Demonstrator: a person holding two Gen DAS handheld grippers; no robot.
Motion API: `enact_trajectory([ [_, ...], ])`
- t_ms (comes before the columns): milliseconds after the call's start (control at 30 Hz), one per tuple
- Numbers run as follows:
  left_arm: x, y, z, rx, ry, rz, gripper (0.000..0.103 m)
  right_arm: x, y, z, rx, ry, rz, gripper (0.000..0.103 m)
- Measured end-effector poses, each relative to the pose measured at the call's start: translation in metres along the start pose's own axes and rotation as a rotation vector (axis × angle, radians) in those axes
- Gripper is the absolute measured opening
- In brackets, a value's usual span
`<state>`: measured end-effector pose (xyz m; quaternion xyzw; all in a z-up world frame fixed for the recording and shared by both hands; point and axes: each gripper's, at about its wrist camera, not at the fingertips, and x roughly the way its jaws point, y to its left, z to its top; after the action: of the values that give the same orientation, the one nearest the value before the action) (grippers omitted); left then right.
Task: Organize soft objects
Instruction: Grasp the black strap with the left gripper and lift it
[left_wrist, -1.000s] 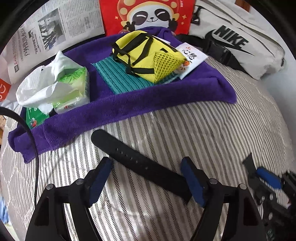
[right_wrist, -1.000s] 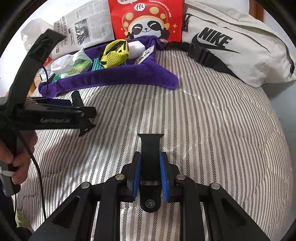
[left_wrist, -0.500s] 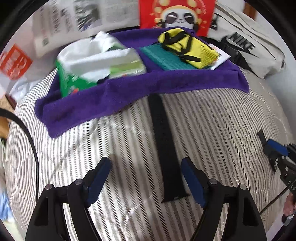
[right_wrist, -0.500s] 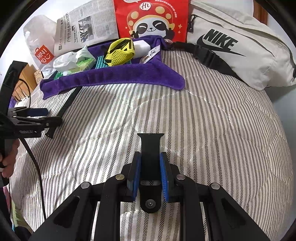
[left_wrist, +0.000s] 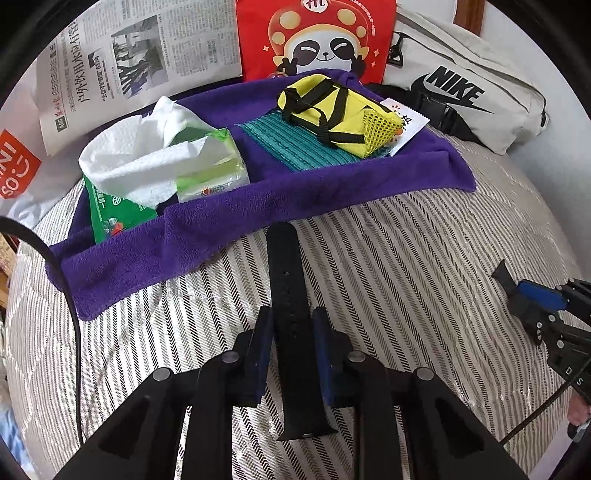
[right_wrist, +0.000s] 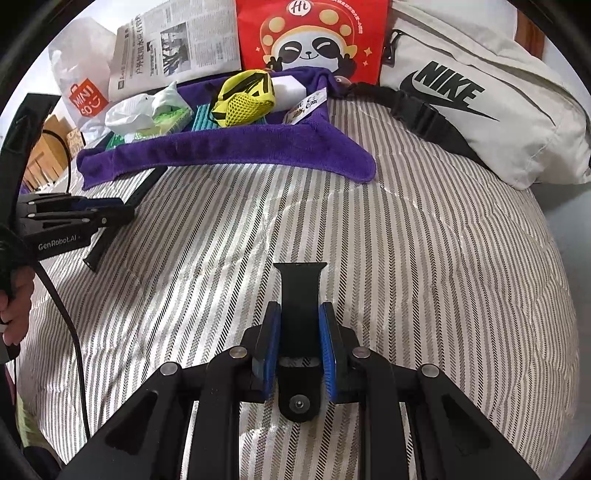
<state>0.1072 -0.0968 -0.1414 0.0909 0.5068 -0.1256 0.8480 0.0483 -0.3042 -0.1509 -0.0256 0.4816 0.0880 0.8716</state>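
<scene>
The left gripper (left_wrist: 293, 321) pinches the long, holed watch strap (left_wrist: 290, 291) at mid-length; the right gripper (right_wrist: 299, 325) pinches the short strap piece (right_wrist: 300, 295). Both look light, limp and rubbery, so the free ends will likely droop.

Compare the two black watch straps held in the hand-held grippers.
The left strap is long, with a row of holes down its middle; the right strap looks shorter and shows no holes. The left strap reaches forward to the purple towel; the right strap ends well short of it. Both are black, and each is pinched between blue pads: the left hand-held gripper and right hand-held gripper are shut on them.
</scene>
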Motion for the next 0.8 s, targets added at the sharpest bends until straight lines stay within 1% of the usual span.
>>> enact_trajectory([
  [133, 0.005, -0.001, 0.006, -0.007, 0.005, -0.004, 0.021, 0.000, -0.001, -0.002, 0.008, -0.015, 0.006, 0.021],
  [233, 0.004, -0.002, 0.004, 0.008, 0.004, 0.003, 0.021, 0.000, -0.004, -0.002, 0.012, -0.030, 0.019, 0.021],
  [333, 0.002, -0.002, 0.003, 0.014, 0.009, 0.002, 0.021, -0.002, -0.004, -0.002, 0.018, -0.017, 0.026, 0.021],
  [400, 0.003, -0.001, 0.003, 0.006, 0.005, -0.002, 0.021, -0.002, -0.001, -0.002, 0.004, -0.007, 0.012, 0.021],
  [467, 0.004, 0.000, 0.004, 0.007, 0.001, -0.014, 0.021, -0.001, 0.002, -0.003, -0.006, -0.017, -0.003, 0.021],
  [633, 0.004, 0.001, 0.003, 0.017, -0.012, -0.028, 0.020, 0.001, 0.002, 0.002, 0.006, -0.012, -0.007, 0.021],
  [733, 0.003, 0.008, 0.003, -0.006, -0.010, -0.071, 0.020, -0.003, 0.007, 0.005, -0.010, -0.008, -0.022, 0.021],
  [800, -0.001, 0.018, 0.002, -0.047, -0.010, -0.109, 0.020, -0.008, 0.012, 0.007, -0.016, -0.013, -0.001, 0.021],
])
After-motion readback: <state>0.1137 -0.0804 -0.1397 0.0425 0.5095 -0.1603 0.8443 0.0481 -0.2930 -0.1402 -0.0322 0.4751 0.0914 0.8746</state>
